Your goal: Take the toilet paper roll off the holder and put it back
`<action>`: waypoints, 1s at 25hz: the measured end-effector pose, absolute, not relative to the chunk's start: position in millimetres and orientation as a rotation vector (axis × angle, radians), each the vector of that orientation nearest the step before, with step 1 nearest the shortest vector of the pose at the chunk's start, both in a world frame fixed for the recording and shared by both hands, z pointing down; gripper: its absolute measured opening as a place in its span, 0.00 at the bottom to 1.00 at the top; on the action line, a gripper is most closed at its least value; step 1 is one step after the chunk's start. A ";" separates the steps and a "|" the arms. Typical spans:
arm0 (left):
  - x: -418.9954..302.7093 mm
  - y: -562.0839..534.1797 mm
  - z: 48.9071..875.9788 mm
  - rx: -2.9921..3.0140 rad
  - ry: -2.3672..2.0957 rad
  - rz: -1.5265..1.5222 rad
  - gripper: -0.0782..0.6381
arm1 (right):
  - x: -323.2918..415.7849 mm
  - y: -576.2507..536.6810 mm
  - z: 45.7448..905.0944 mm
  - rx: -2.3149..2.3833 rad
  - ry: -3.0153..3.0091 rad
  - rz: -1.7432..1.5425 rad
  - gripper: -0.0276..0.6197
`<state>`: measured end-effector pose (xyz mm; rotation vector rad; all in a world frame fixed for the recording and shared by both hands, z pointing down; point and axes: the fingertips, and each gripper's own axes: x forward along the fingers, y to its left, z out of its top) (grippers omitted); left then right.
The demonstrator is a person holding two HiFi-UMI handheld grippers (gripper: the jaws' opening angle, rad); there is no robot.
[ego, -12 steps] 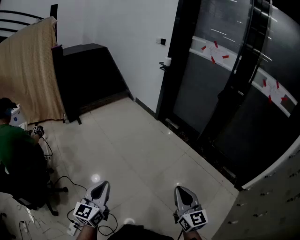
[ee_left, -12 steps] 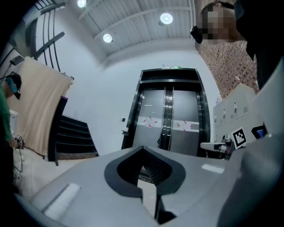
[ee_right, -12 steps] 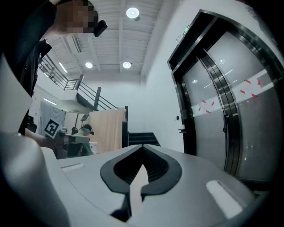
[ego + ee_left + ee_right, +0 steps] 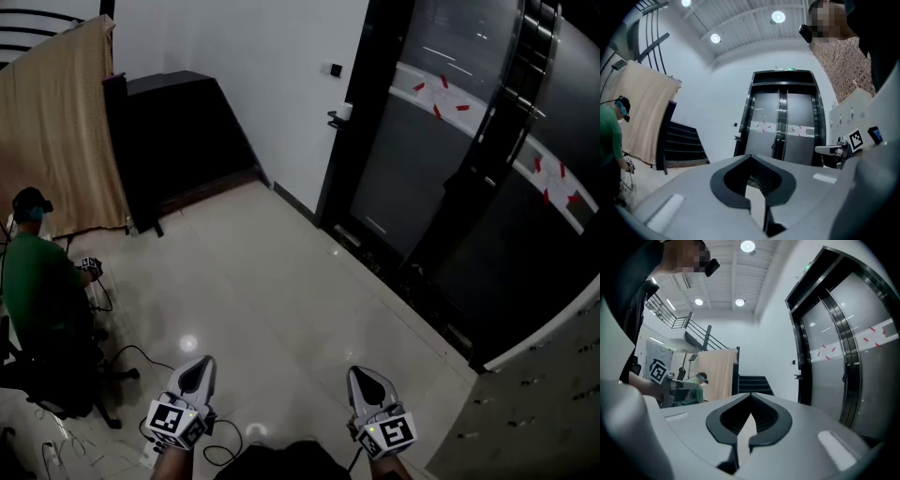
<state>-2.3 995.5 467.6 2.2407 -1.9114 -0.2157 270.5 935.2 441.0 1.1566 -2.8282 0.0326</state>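
Note:
A small white toilet paper roll [image 4: 344, 111] sits on a black holder [image 4: 333, 119] on the far wall, beside the dark door frame. In the left gripper view the holder [image 4: 737, 138] shows only as a tiny dark bracket. Both grippers hang low at the near edge of the head view, far from the roll. My left gripper [image 4: 198, 366] is shut and holds nothing, its tips [image 4: 751, 157] touching. The right gripper [image 4: 364, 374] is likewise shut and holds nothing, its tips [image 4: 751, 394] meeting.
A person in green [image 4: 42, 281] sits at the left, with cables [image 4: 141, 361] on the tiled floor. A beige curtain [image 4: 56, 122] and dark stairs [image 4: 183, 131] stand at the back left. Glass doors [image 4: 469, 187] with red tape marks fill the right.
The head view has shifted a little, so the roll and the seated person sit lower and further right in the frame. Both grippers stay shut and low.

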 end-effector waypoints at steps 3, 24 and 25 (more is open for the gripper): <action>-12.6 983.4 482.0 2.218 -1.926 -0.199 0.11 | 266.8 918.3 443.5 1.165 -2.829 0.049 0.06; 58.7 756.5 457.8 2.198 -2.041 -0.194 0.11 | 329.9 659.4 447.0 1.136 -2.952 0.207 0.06; 63.9 746.5 460.0 2.210 -2.040 -0.193 0.11 | 335.9 649.6 448.8 1.151 -2.947 0.214 0.06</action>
